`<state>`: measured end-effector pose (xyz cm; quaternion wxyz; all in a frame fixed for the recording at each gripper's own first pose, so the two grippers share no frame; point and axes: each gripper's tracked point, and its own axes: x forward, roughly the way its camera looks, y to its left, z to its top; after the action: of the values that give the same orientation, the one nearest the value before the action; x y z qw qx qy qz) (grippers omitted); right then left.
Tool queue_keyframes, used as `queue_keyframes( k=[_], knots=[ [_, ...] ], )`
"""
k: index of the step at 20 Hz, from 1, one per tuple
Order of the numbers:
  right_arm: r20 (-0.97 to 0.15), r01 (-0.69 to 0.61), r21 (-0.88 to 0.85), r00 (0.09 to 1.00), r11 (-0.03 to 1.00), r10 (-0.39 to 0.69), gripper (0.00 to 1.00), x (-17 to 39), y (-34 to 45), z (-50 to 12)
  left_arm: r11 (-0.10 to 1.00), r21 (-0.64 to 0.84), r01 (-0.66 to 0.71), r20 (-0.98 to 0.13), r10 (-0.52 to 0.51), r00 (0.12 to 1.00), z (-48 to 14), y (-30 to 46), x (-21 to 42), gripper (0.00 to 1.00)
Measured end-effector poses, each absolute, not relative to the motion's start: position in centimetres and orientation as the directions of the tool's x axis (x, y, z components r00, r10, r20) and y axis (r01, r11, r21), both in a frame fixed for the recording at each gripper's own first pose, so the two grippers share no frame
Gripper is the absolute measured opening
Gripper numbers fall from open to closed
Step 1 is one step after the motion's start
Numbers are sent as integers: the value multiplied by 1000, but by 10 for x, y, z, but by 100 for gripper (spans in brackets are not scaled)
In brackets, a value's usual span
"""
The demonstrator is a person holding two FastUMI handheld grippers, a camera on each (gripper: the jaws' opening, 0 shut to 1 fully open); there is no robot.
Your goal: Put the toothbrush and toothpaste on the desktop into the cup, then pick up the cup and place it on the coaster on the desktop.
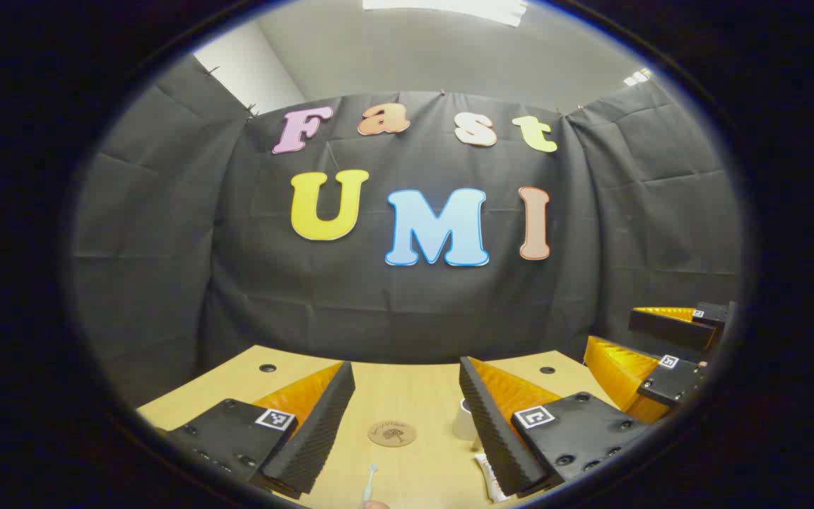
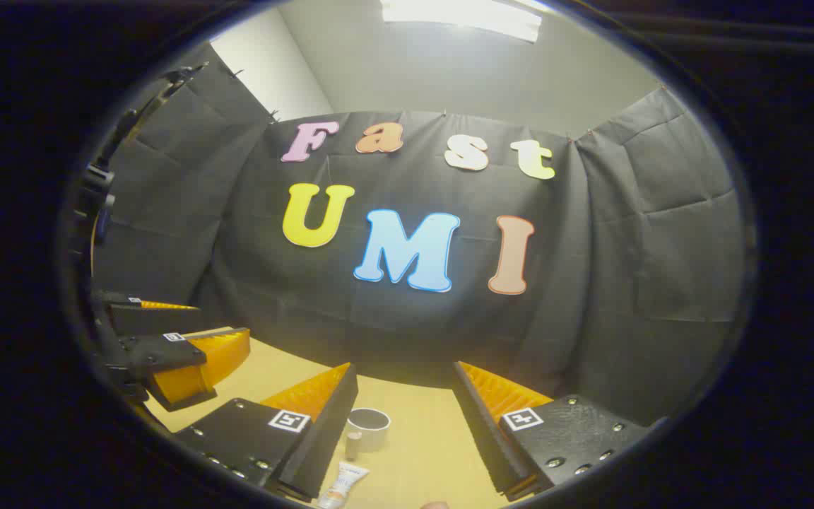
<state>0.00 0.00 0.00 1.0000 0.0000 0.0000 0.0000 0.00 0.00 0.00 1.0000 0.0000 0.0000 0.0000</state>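
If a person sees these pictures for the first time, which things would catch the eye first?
Probably the left gripper, open above the wooden desktop, with the round coaster lying between its fingers. In the right gripper view, the right gripper is open too, with the cup standing just beyond the toothpaste.

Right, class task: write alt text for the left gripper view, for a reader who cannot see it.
The left claw is open above a wooden desk, framing a round coaster with a toothbrush just in front of it. A cup and a toothpaste tube sit beside the claw's right finger, and the right claw shows at the far right.
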Motion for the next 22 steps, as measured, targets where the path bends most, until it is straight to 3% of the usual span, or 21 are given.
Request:
queue_keyframes(
  k=[4, 11, 22],
  knots=[
    [-59, -2, 30, 998, 1000, 3, 83, 1, -2, -15, 1000, -4, -14, -4, 14, 1000, -2, 2, -1, 96],
    [-50, 18, 68, 999, 998, -15, 83, 2, -9, -15, 1000, 5, -13, -25, 13, 1000, -9, 6, -6, 96],
    [-290, -23, 160, 954, 987, 70, 83, 4, 16, -76, 1000, 16, 3, -127, -1, 992, -35, 14, -9, 96]
  ],
)
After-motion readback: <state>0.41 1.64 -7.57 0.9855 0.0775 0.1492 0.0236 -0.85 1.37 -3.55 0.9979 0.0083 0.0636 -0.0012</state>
